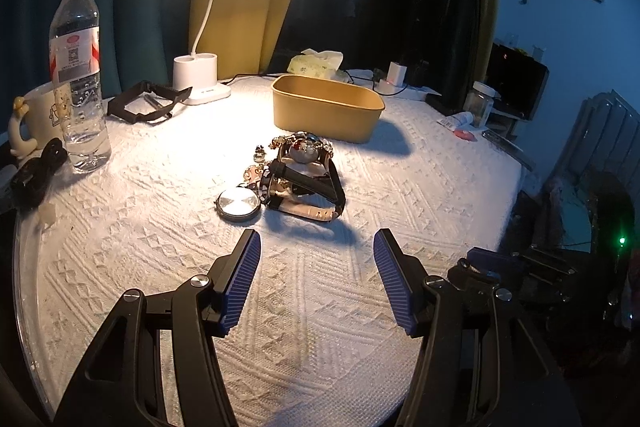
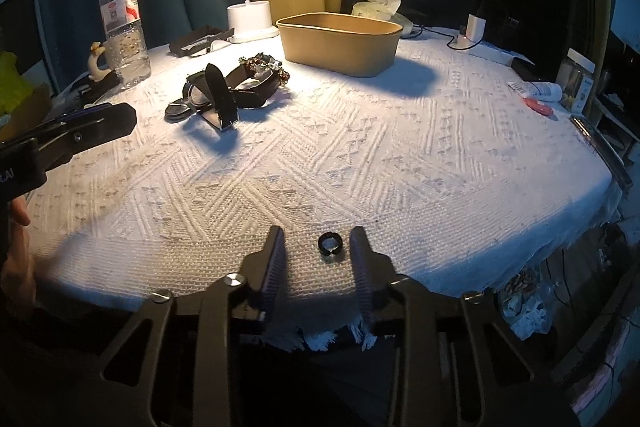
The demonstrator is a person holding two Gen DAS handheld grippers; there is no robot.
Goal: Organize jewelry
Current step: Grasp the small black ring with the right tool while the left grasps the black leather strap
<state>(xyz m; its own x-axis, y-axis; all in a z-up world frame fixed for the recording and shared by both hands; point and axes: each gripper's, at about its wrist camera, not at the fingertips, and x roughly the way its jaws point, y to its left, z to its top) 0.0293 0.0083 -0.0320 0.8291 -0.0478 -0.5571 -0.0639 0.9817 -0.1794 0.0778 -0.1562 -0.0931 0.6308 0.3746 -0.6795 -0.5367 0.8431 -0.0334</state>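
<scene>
Right wrist view: right gripper (image 2: pixel 318 247) fingers bracket a small black ring (image 2: pixel 329 244), seemingly untouched; left gripper (image 1: pixel 317 239) gapes empty; watches (image 1: pixel 298 179) still piled outside the tan box (image 1: pixel 326 107).

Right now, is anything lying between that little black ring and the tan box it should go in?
Nothing visible: only bare white tablecloth lies between the black ring and the tan box. The watch pile sits off to the left.

The water bottle (image 1: pixel 78 67) carries a red and white label with a QR code; its print is too small to read. The left gripper (image 2: pixel 100 123) body shows the white letters "AI" at the frame edge, the rest cut off.
</scene>
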